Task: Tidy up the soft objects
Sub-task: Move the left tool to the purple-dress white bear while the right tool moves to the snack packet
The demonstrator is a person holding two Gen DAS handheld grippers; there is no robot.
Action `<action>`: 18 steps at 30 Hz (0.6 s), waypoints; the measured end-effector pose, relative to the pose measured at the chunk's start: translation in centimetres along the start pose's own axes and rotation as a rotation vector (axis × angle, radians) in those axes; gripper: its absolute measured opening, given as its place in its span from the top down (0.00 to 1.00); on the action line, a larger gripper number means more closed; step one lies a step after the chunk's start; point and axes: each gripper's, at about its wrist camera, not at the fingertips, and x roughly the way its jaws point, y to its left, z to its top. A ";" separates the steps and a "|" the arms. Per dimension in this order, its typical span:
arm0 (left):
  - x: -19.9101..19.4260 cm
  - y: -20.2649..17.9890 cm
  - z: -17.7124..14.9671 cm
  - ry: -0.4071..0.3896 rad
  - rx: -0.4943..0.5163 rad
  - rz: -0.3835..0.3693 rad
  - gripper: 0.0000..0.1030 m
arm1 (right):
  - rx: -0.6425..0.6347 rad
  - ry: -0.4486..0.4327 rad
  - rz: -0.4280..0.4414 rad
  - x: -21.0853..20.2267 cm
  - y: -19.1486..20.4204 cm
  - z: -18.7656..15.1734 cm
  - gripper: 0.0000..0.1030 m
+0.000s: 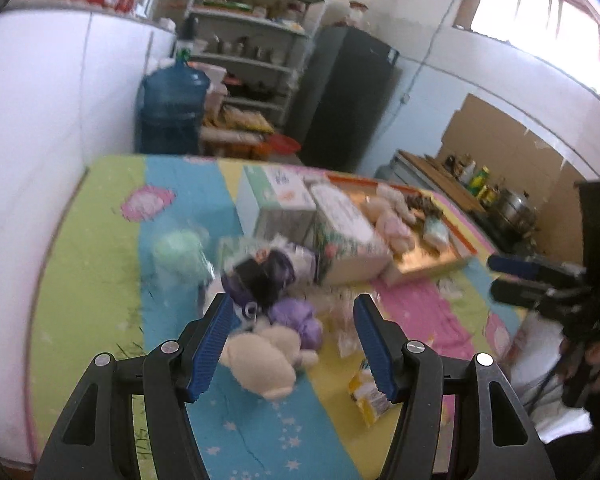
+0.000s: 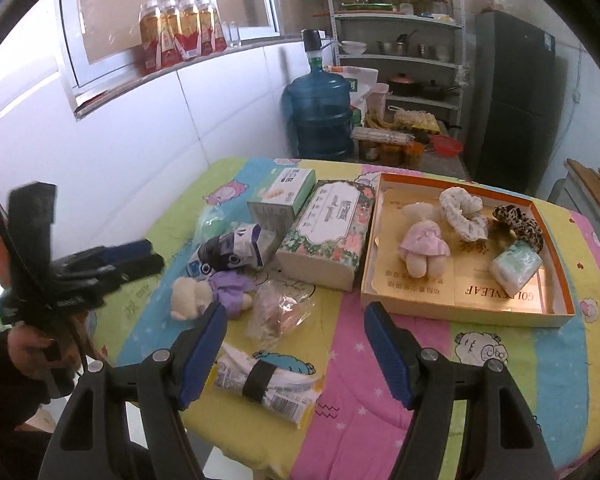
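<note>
Surface (image 2: 352,364) with striped cartoon cloth. Orange-rimmed box (image 2: 556,264) at 1 o'clock of the right hand-held gripper (image 2: 294,356), holding pink-dressed doll (image 2: 422,246), white scrunchie (image 2: 462,210), leopard scrunchie (image 2: 518,222). Purple-dressed plush doll (image 1: 274,344) lies between the left hand-held gripper (image 1: 292,348) pads, untouched, jaws wide open, empty. Right hand-held gripper wide open, empty; same doll (image 2: 208,290) at its 10 o'clock.
</note>
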 end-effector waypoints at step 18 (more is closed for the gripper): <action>5.5 1.2 -3.1 0.082 0.052 0.030 0.37 | 0.002 0.050 -0.023 0.3 -0.9 -1.3 0.31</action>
